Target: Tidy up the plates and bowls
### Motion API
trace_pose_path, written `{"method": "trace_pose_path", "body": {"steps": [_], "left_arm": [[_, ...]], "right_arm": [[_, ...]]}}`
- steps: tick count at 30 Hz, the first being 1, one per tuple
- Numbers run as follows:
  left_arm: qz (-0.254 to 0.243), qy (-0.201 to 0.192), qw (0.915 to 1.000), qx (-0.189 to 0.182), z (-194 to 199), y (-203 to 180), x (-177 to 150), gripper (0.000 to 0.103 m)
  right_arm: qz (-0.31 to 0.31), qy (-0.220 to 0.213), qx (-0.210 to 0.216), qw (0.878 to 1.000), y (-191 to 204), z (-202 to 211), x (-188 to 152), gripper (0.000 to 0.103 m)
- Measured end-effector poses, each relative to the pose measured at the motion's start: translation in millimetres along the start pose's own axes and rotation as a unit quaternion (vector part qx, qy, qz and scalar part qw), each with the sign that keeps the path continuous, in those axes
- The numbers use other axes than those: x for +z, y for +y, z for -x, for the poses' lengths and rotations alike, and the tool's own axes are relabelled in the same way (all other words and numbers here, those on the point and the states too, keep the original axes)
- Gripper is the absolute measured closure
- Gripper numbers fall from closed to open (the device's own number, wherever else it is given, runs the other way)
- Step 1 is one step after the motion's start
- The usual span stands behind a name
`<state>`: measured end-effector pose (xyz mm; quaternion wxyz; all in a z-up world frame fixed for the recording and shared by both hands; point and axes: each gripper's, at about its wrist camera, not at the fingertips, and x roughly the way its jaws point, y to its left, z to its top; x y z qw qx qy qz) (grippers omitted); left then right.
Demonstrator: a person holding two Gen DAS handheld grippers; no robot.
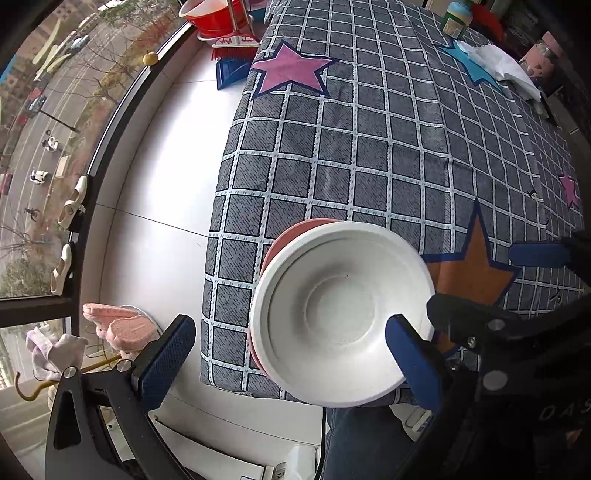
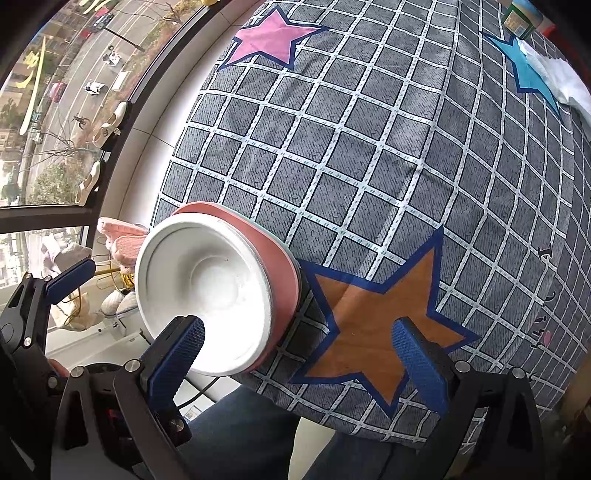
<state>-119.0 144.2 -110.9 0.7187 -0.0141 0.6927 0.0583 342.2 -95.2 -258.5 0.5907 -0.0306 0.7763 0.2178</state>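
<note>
A white bowl (image 1: 341,314) sits nested on a pink plate (image 1: 291,236) at the near left corner of the checked table; both also show in the right wrist view, the bowl (image 2: 207,291) and the plate (image 2: 277,266). My left gripper (image 1: 291,354) is open, its fingers wide on either side of the bowl, the right pad (image 1: 413,358) over the bowl's near rim. My right gripper (image 2: 299,354) is open and empty, its left pad (image 2: 177,354) in front of the bowl's near rim, its right pad over an orange star.
The table (image 1: 369,147) has a grey checked cloth with stars. A white cloth (image 1: 502,66) and a jar (image 1: 456,18) lie at its far right. A red basin (image 1: 214,14) and brush stand on the floor beyond. Slippers (image 1: 118,325) lie by the window at left.
</note>
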Motion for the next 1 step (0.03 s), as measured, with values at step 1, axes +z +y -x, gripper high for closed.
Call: {"method": "trace_pose_path", "body": {"steps": [1], "left_arm": [[0.007, -0.001, 1.0, -0.004, 0.6, 2.1, 1.4, 0.0]], "right_arm": [[0.002, 0.001, 0.004, 1.0, 0.0, 0.0, 0.7, 0.001]]}}
